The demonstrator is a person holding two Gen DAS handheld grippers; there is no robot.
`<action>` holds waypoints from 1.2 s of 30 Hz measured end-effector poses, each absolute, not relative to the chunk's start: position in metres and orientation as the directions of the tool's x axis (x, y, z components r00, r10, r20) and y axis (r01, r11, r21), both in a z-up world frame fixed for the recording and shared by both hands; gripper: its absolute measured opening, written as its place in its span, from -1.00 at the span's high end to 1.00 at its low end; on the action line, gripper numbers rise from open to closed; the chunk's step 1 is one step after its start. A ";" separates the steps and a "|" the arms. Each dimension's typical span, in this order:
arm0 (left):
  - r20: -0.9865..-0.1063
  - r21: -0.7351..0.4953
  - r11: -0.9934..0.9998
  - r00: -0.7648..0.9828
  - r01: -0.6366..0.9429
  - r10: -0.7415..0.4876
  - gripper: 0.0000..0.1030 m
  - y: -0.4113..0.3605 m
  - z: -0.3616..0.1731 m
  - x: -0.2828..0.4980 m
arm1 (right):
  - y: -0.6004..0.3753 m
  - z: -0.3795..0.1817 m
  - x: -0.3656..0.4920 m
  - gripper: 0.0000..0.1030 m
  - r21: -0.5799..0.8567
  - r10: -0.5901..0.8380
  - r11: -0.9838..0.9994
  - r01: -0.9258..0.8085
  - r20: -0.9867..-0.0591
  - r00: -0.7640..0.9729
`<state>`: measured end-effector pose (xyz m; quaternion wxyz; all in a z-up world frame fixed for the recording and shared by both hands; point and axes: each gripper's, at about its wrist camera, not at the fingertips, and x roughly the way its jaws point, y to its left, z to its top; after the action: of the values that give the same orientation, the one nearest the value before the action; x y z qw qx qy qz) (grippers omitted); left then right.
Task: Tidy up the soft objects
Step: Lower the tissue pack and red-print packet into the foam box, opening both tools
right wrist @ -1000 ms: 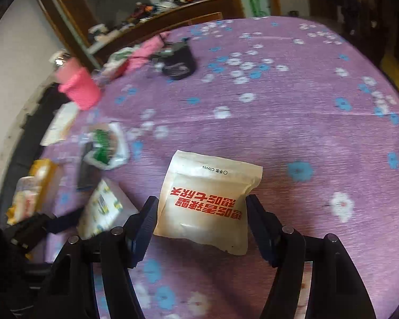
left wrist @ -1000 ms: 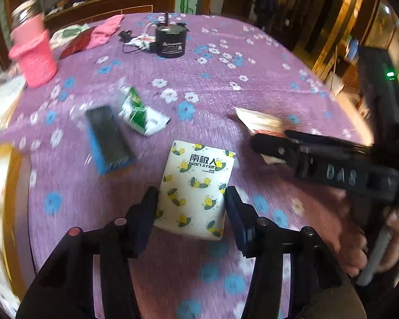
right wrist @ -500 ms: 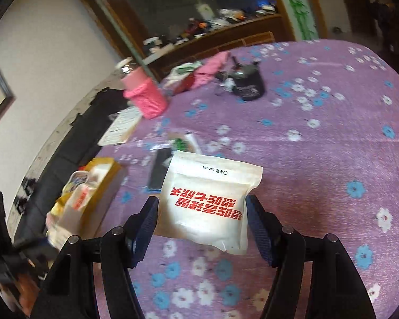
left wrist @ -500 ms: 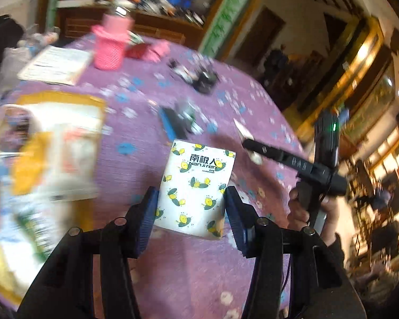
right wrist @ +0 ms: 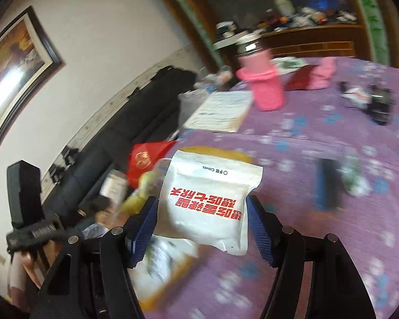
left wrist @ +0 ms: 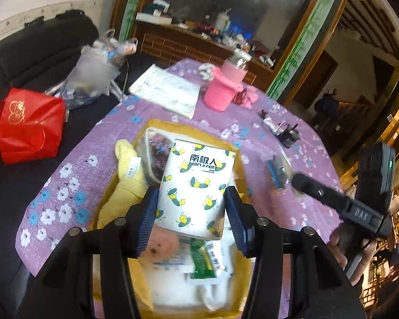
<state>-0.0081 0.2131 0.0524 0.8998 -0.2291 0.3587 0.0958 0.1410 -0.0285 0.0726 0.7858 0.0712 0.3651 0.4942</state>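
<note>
The left gripper [left wrist: 190, 212] squeezes a lemon-print pack [left wrist: 196, 186] and hangs right above the yellow box [left wrist: 242, 164] on the counter [left wrist: 74, 164]. The right gripper [right wrist: 202, 226] squeezes a white glove pouch [right wrist: 210, 202] off to the box's side. The left pack is nearer, so it likely drops in first.

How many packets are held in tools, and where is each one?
2. The lemon-print packet is in the left tool, above the yellow box. The white packet with red lettering is in the right tool, at the box's edge.
</note>
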 end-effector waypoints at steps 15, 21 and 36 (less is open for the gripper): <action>-0.683 -0.351 0.891 0.730 -0.289 -0.033 -0.21 0.237 0.025 0.005 | 0.114 0.045 0.170 -0.50 0.497 0.797 0.539 -0.680 -0.563 0.219; -0.637 -0.364 0.881 0.771 -0.301 0.001 -0.48 0.237 0.032 -0.012 | 0.105 0.041 0.178 -0.72 0.598 0.846 0.483 -0.639 -0.507 0.164; -0.628 -0.227 0.924 0.771 -0.309 0.103 -0.48 0.158 0.074 -0.034 | 0.000 0.067 0.168 -0.78 0.548 0.844 0.505 -0.667 -0.476 0.247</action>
<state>-0.0338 0.1579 0.0740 0.9272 -0.1607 0.3195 0.1111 0.1682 -0.0005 0.0673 0.7810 0.1171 0.3773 0.4837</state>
